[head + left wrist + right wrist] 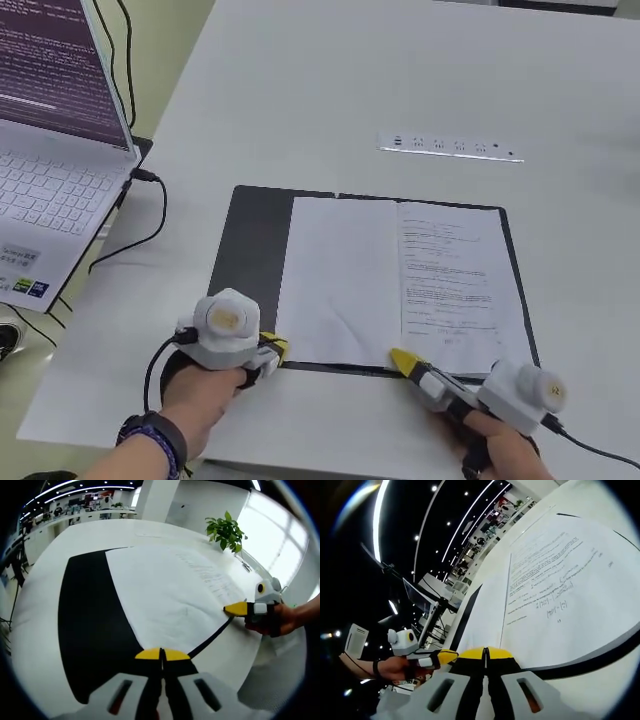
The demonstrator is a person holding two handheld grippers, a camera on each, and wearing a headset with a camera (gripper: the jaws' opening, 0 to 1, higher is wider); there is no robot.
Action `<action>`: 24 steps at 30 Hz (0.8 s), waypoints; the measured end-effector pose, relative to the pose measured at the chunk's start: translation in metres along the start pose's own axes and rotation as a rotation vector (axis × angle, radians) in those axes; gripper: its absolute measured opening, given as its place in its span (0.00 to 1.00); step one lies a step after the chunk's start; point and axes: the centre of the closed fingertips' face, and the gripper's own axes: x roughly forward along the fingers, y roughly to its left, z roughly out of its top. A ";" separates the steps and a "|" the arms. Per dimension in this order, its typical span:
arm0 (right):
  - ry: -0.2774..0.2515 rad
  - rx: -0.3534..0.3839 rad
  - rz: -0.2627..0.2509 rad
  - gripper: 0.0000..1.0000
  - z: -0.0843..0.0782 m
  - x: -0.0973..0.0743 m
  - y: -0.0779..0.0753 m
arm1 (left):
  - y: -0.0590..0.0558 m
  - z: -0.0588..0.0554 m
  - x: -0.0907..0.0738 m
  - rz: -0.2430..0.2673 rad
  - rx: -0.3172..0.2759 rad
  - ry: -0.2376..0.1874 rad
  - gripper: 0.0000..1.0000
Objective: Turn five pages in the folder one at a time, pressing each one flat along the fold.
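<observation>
Folder [258, 250] lies flat, pages [345, 280] smooth; left gripper [275, 348] and right gripper [400, 358], both closed, sit at its near edge.

An open laptop [50, 150] sits left of the left gripper [275, 349] on the white table [400, 80] I work at, with a power strip [450, 146] well ahead. A plant [225, 530] stands by bright windows [272, 537].
</observation>
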 end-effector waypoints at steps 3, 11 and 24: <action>0.000 0.004 0.006 0.00 0.000 -0.001 0.001 | 0.000 0.000 0.000 0.007 -0.026 0.006 0.00; -0.046 0.020 0.023 0.02 0.012 -0.007 0.010 | -0.011 0.005 -0.004 -0.009 -0.008 0.023 0.12; -0.025 -0.236 0.017 0.27 0.054 -0.023 0.031 | -0.027 0.051 -0.034 -0.029 0.091 -0.073 0.29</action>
